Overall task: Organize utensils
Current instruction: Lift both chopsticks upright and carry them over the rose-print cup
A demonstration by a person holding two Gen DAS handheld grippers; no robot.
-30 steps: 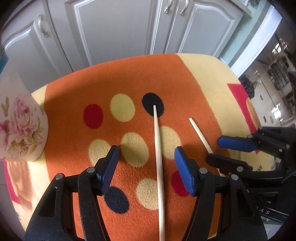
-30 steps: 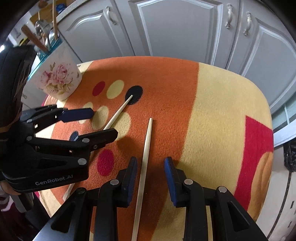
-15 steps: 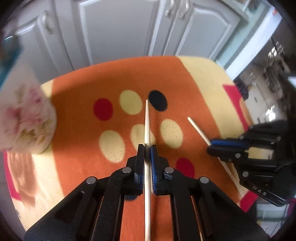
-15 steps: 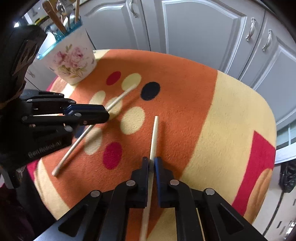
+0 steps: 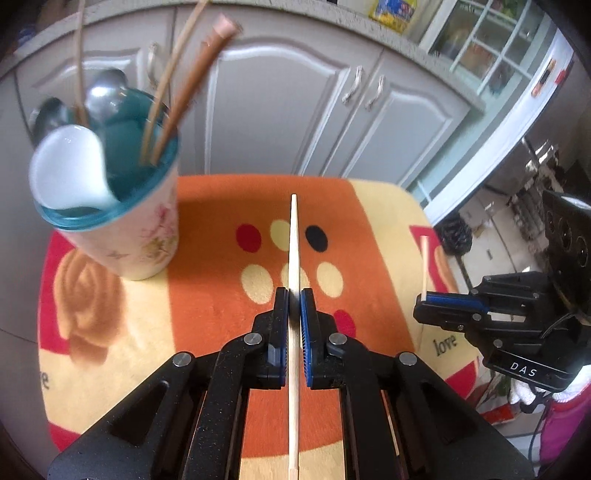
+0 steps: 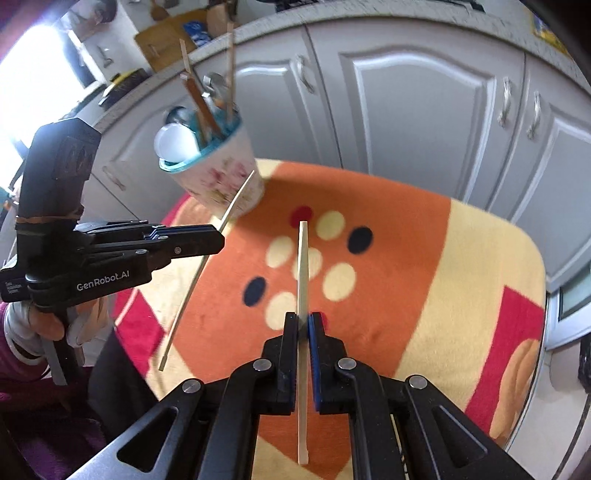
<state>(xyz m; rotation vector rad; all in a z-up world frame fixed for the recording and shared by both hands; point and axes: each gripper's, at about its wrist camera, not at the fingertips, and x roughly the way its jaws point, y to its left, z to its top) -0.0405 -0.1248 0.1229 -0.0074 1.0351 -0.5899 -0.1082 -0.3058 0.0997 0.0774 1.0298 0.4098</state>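
Two chopsticks lifted, one per gripper.
Left gripper (image 5: 294, 295) clamped on left chopstick (image 5: 293, 236), right gripper (image 6: 303, 319) on right chopstick (image 6: 302, 266); probably destined for holder (image 5: 122, 221), far left.

Grey cupboard doors (image 5: 280, 110) with metal handles (image 5: 352, 86) stand behind. A window (image 5: 484, 33) with white bars lets in daylight on the right.

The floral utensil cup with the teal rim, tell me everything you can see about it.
The floral utensil cup is a tapered cream container printed with pink roses, teal inside and around the rim. It stands on the orange spotted mat, before grey cabinet doors. Inside are a white ladle-like spoon, metal spoons and wooden sticks. Neither gripper touches it.
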